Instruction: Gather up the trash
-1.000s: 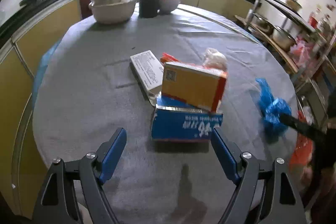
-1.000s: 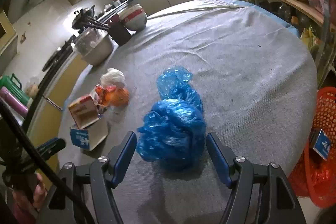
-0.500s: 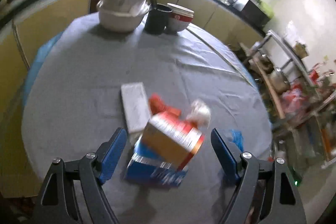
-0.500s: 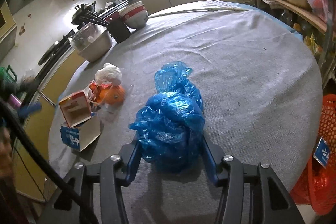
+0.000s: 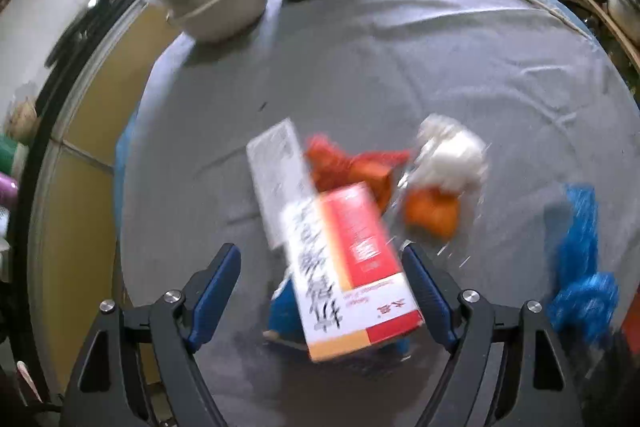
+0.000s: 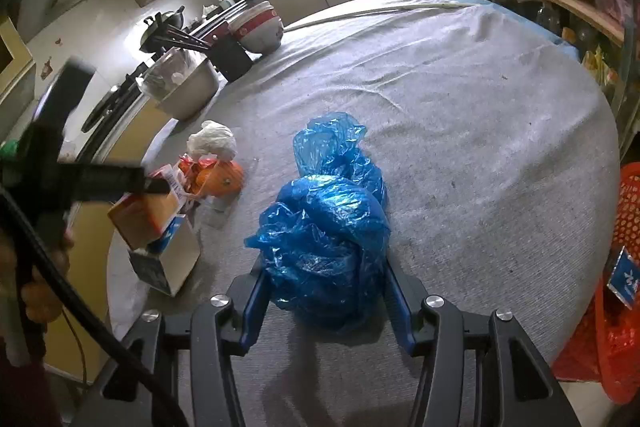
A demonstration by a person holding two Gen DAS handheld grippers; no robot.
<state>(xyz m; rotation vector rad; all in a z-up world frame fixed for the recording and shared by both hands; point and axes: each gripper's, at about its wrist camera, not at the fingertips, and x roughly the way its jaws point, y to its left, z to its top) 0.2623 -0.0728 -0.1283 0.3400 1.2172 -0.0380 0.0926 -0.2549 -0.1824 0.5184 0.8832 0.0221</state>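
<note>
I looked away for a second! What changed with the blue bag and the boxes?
The right hand-held gripper closed its jaws onto the blue plastic bag, which had sat loose between them. The left hand-held gripper, open as before, swung over the red and white box, now between its fingers and untouched. The bag, boxes and bowls stayed put on the table.

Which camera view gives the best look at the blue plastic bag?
The right wrist view: the blue plastic bag fills its centre, sharp, squeezed between the right gripper pads. The left wrist view shows it only blurred at the right edge.
</note>
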